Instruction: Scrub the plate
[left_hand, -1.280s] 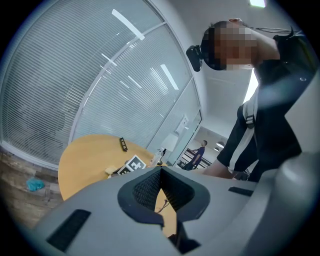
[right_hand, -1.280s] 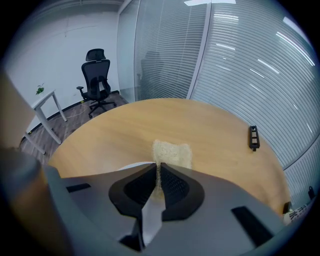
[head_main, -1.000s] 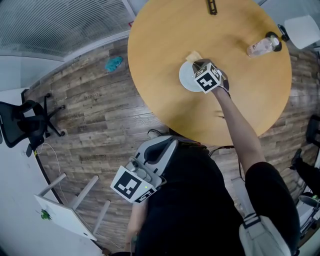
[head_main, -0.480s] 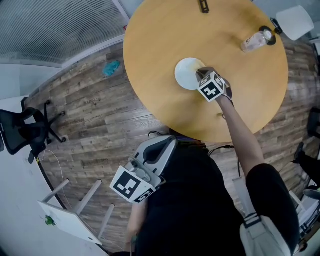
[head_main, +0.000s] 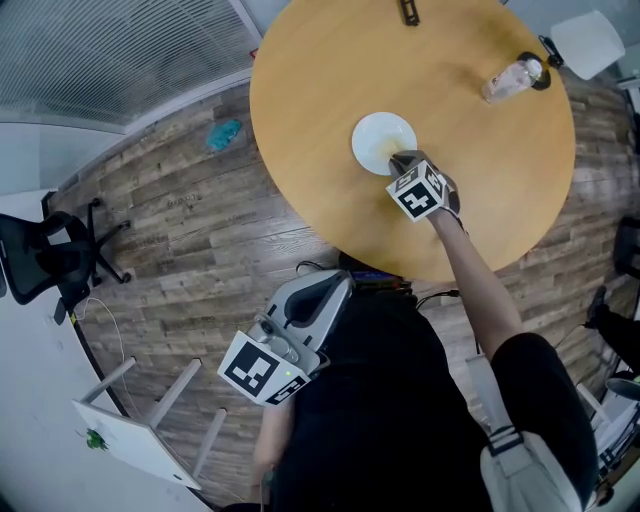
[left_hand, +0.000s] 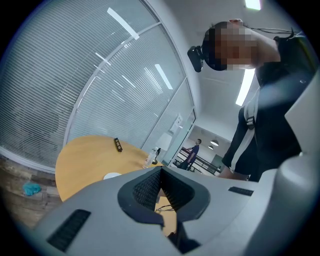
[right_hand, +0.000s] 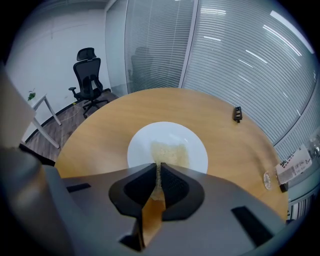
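One round table (head_main: 330, 60), with the white plate (head_main: 372, 130) near its middle. The scrub pad (right_hand: 169, 151) lies flat on the plate's centre, its near edge pinched in the right gripper (right_hand: 159, 170). The left gripper (left_hand: 161, 171) is closed on nothing, low by the body. Advice: press the pad flat and make small, light circles, since nothing steadies the plate.

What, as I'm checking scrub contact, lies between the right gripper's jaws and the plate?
A yellowish sponge, clamped by the right gripper, reaches onto the plate; the right gripper view shows it.
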